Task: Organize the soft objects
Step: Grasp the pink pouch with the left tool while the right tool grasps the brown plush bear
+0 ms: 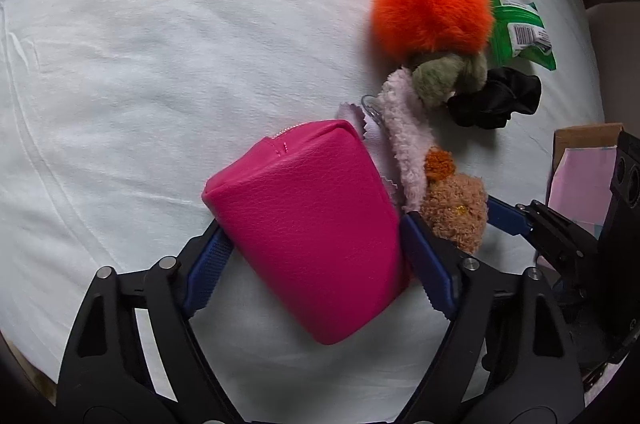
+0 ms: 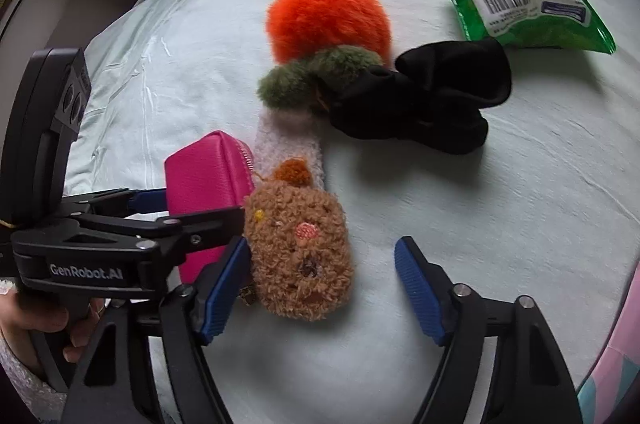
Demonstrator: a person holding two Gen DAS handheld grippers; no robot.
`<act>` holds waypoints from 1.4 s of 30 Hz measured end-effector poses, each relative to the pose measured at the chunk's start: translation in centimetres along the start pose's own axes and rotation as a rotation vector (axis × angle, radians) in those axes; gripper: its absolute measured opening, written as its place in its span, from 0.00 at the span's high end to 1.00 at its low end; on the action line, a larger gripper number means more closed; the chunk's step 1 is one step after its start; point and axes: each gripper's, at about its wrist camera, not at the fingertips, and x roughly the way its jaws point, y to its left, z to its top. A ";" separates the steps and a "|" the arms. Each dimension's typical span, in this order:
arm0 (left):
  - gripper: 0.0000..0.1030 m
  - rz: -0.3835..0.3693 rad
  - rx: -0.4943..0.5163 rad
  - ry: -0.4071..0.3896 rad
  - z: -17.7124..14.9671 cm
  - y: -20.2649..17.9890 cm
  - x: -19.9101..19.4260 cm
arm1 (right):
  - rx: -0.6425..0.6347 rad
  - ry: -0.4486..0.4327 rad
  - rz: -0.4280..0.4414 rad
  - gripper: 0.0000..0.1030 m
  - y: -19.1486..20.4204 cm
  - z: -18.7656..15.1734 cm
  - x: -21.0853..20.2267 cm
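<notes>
Pink pouch (image 1: 308,224): lies on the white bed sheet (image 1: 160,63), zip edge turned away from the left camera; it looks padded and leather-like — light, and likely to give a little under a squeeze while keeping its boxy shape. Best held across its two long sides, near the middle.
Left tool (image 1: 316,256): straddles the pouch, both blue pads (image 1: 208,264) against its sides; it appears clamped on the pouch.
Brown plush toy (image 2: 300,248): just beside the pouch, on the sheet; curly, fluffy, very light, and it will squash. Take it across the body, not by the orange tuft.
Right tool (image 2: 324,288): jaws apart around the toy; the left pad touches or nearly touches its fur, the right pad (image 2: 416,292) stands clear — no grip yet.
Pale fuzzy strap (image 2: 288,143): runs from the toy away toward the green puff (image 2: 316,75); it may drag along if the toy is lifted.
Further out: orange pom-pom (image 2: 328,19), black scrunchie (image 2: 424,103), green packet (image 2: 524,7) — all on the sheet.
</notes>
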 end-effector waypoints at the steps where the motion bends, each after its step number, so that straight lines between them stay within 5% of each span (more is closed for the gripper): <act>1: 0.24 -0.002 0.000 0.001 0.0 0.0 -0.1 | -0.003 0.003 0.009 0.48 0.1 0.0 0.1; 7: 0.42 -0.031 0.009 0.000 -0.3 -0.5 -0.4 | -0.019 0.018 0.025 0.64 1.2 0.3 0.5; 16: 0.63 -0.066 0.039 -0.054 -1.5 0.7 -2.0 | -0.036 -0.018 0.000 0.69 2.9 0.1 -0.1; 31: 0.65 -0.089 0.025 -0.186 -3.6 2.7 -9.9 | -0.045 -0.136 -0.020 0.71 5.9 -1.8 -5.4; 42: 0.65 -0.138 0.090 -0.293 -6.1 -0.7 -20.2 | -0.014 -0.279 -0.072 0.71 9.4 -4.6 -16.2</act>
